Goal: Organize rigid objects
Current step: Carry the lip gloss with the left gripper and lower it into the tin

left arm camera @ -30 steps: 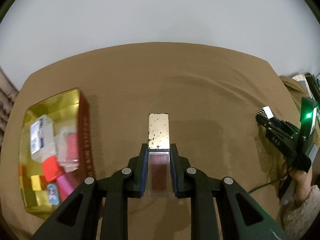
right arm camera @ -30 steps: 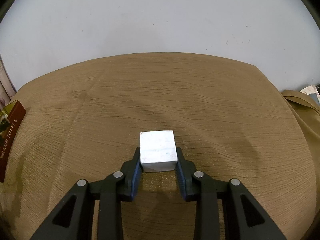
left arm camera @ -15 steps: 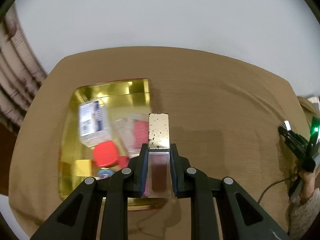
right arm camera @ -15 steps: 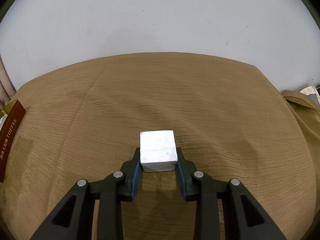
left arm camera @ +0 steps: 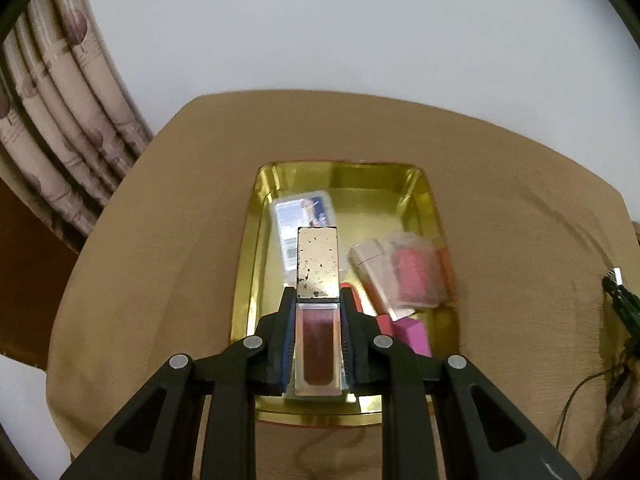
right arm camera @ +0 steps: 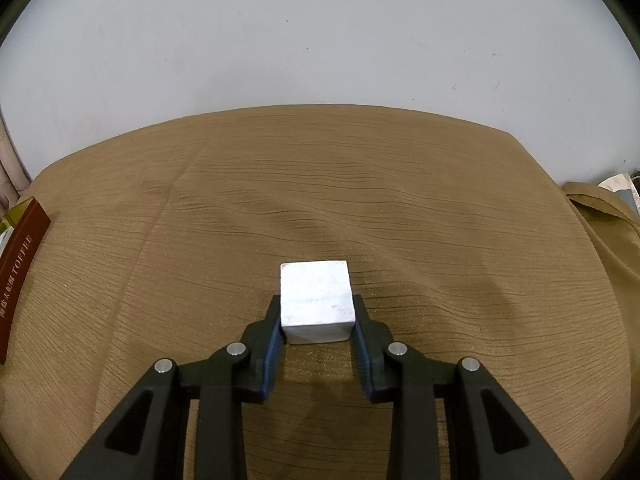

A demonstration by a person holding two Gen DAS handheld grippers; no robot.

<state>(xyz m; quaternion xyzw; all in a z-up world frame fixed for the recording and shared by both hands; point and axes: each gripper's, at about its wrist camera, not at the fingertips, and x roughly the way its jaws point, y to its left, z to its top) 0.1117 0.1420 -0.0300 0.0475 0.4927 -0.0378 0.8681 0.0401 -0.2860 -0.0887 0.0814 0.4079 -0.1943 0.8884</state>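
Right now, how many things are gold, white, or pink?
Gold: 2, the tin and the lip gloss cap
White: 1, the block
Pink: 2, the clear case insert and the small box
Total: 5

Tin tray: glossy gold metal, mirror-like. Lip-gloss tube: clear plastic w/ scuffed metallic cap. Tablecloth: matt ribbed fabric. White cube: matt (faintly smudged).
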